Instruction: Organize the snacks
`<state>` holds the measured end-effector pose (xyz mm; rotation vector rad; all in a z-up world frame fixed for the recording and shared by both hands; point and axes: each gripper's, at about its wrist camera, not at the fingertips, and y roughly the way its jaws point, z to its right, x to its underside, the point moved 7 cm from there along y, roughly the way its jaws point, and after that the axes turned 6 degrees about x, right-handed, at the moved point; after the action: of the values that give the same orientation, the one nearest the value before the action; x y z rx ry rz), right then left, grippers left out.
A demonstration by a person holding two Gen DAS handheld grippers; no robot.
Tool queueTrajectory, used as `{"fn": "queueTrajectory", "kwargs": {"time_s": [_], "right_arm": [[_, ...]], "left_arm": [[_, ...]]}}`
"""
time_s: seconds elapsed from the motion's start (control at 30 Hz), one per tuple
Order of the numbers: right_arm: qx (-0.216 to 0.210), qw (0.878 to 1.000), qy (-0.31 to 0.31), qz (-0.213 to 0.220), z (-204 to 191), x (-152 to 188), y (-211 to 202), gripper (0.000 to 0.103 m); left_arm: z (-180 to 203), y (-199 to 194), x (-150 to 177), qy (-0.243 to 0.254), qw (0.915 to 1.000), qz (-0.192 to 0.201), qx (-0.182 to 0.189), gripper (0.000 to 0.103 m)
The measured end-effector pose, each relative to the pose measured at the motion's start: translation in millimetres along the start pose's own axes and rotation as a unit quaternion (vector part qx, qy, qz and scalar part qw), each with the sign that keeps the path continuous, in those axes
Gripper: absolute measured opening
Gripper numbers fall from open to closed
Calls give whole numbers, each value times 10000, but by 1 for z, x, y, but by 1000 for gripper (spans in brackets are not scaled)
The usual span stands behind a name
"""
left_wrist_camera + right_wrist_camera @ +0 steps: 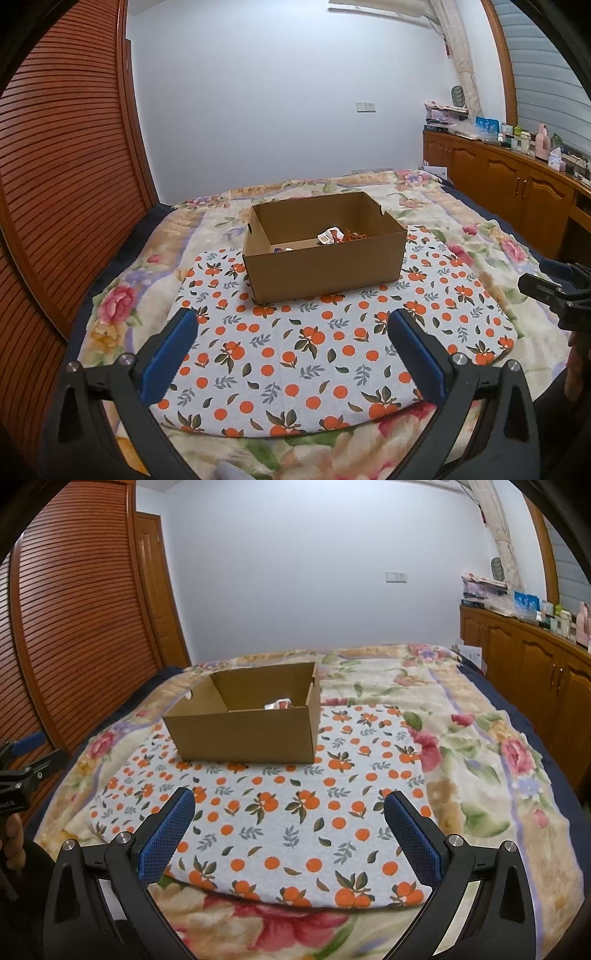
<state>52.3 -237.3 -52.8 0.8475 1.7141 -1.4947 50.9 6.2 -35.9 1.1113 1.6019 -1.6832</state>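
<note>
An open brown cardboard box stands on an orange-fruit patterned mat laid on the bed. Inside it lie several snack packets, white and red-orange, partly hidden by the box walls. My left gripper is open, held over the mat's near part, short of the box, nothing between its blue pads. My right gripper is also open and empty, over the mat to the right of the box's front. No loose snacks show on the mat.
A floral blanket covers the bed. A slatted wooden wardrobe runs along the left. Wooden cabinets with bottles and boxes on top stand at the right. The other gripper shows at the right edge of the left wrist view.
</note>
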Motion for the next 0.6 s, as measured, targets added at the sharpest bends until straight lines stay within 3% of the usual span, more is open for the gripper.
{"fn": "queueTrajectory", "kwargs": {"time_s": [0.6], "right_arm": [[15,10000,1,16,0,0,-1,103]], "left_arm": [[0,-1,0,41,10000,25,-70,103]]}}
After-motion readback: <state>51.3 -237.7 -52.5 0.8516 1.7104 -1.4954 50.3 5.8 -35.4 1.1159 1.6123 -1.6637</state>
